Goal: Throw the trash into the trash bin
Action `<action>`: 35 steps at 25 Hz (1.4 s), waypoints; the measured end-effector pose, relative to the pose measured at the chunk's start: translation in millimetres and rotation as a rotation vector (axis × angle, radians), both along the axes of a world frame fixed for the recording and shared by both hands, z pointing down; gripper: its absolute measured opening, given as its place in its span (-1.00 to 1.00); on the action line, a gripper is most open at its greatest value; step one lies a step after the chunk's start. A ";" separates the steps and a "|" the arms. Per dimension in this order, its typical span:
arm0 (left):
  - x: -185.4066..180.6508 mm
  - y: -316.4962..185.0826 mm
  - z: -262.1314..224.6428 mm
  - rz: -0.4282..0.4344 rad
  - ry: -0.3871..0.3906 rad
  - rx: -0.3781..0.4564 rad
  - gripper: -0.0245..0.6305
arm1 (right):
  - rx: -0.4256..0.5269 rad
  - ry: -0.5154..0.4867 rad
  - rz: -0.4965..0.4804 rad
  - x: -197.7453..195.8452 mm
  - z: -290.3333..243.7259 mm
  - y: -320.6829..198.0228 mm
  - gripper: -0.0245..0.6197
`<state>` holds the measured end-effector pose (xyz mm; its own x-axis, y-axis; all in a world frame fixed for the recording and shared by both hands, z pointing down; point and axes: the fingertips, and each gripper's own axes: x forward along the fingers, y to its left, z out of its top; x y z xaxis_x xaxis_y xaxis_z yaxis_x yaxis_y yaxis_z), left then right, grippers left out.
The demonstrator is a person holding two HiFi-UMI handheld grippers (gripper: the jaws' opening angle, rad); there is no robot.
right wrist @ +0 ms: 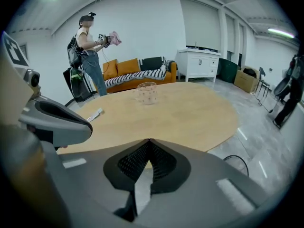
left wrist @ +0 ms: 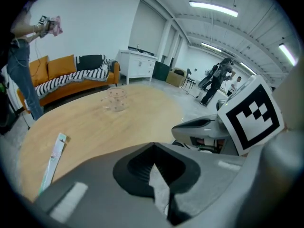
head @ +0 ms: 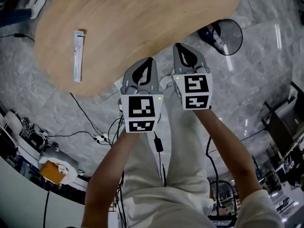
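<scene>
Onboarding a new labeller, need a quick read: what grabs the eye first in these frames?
The left gripper and right gripper, each with a marker cube, are held side by side with jaw tips together at the near edge of the wooden table. Next come a long thin wrapper on the table's left part and a black round container on the floor to the right.

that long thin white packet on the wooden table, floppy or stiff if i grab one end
The long thin white-and-green packet lies flat on the light wooden table and looks very thin, so it is probably light and may droop if held by one end. Lying flush, it might slide rather than lift when pushed.
</scene>
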<state>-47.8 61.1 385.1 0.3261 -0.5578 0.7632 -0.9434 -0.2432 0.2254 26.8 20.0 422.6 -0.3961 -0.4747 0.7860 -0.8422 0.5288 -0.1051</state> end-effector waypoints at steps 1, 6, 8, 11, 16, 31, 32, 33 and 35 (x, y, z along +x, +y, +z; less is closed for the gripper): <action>-11.5 4.0 -0.8 -0.013 -0.004 0.001 -0.92 | 0.000 -0.007 -0.007 -11.4 -1.4 2.2 -0.85; -64.0 28.8 -2.4 -0.083 -0.012 -0.002 -0.92 | 0.015 -0.010 -0.087 -67.5 -7.1 15.0 -0.85; -87.1 37.9 -3.5 -0.120 -0.013 -0.002 -0.92 | 0.013 -0.009 -0.122 -92.1 -6.7 21.2 -0.84; -120.1 49.7 -2.8 -0.166 -0.018 -0.004 -0.92 | 0.003 -0.004 -0.165 -127.4 -4.9 30.9 -0.85; -166.9 64.2 4.0 -0.241 -0.018 -0.005 -0.92 | 0.004 -0.016 -0.229 -181.0 0.0 42.0 -0.85; -246.2 84.2 26.8 -0.351 0.006 -0.041 -0.92 | -0.026 -0.020 -0.330 -281.8 29.6 40.3 -0.41; -249.4 84.3 29.1 -0.354 0.006 -0.044 -0.92 | -0.029 -0.020 -0.333 -286.5 32.2 38.7 -0.36; -252.4 84.0 30.7 -0.358 0.006 -0.045 -0.92 | -0.029 -0.018 -0.337 -290.8 34.3 36.8 -0.34; -257.3 83.9 32.9 -0.369 0.009 -0.048 -0.92 | -0.022 -0.015 -0.351 -298.8 36.9 33.7 -0.32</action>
<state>-305.2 145.0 418.0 0.1166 -0.6024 0.7897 -0.9636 0.1241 0.2369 -272.0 53.7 459.6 -0.5438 -0.2906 0.7873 -0.6081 0.7830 -0.1310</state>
